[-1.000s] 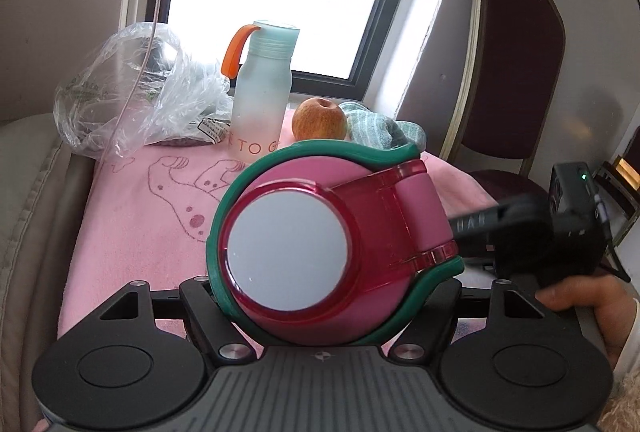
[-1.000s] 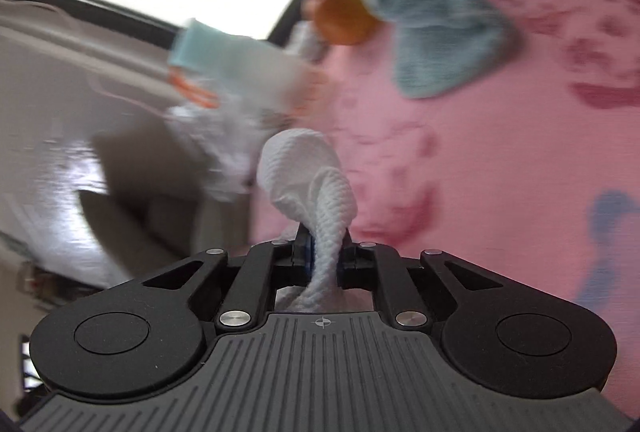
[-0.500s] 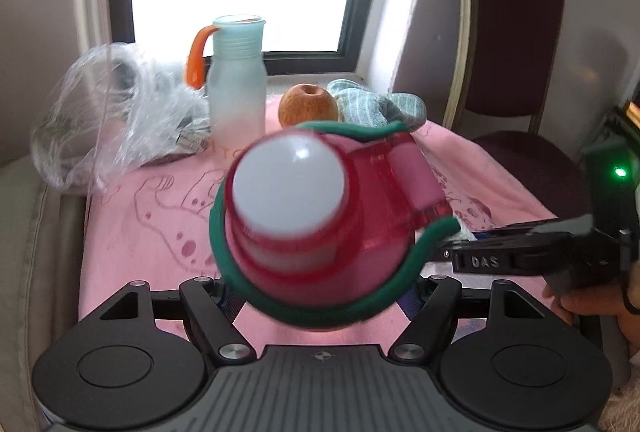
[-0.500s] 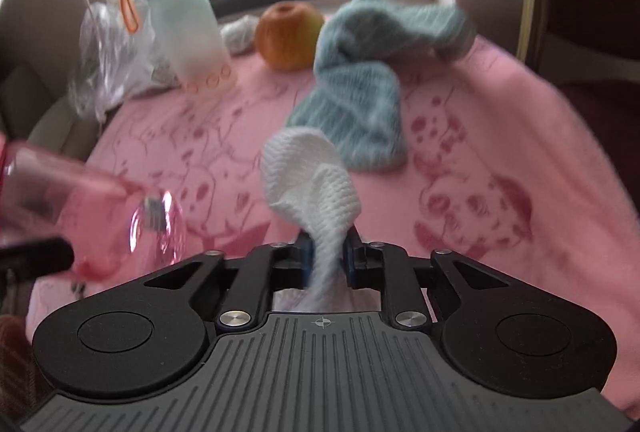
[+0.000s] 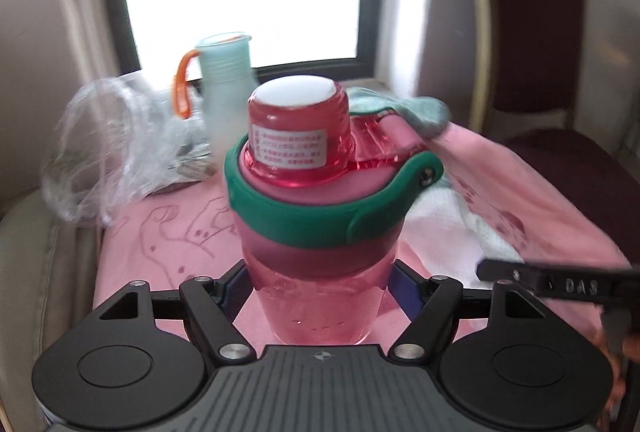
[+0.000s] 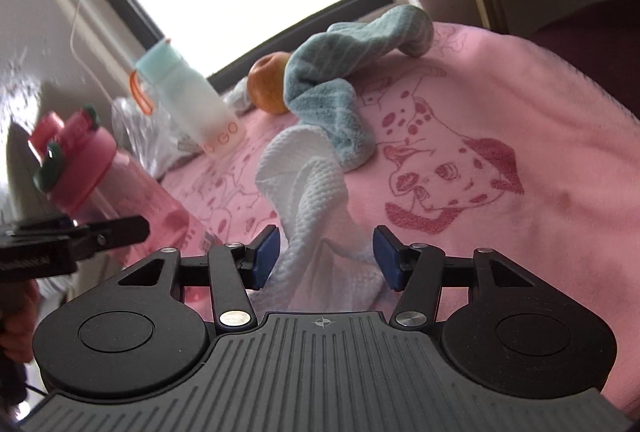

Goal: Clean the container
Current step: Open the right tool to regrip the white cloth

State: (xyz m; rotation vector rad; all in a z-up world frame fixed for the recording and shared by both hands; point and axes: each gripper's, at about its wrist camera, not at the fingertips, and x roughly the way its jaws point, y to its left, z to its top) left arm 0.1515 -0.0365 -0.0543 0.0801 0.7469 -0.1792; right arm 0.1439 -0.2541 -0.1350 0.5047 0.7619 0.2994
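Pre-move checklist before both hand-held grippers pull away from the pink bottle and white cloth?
1. Pink bottle upright on the pink blanket: ok.
2. Left hand-held gripper clear of the bottle: cannot tell; jaws just opening, the bottle sits between them.
3. Right hand-held gripper released the white cloth: ok; jaws just opened, pads apart from it.
4. Bottle lid closed: ok.
5. Bottle clean: cannot tell.
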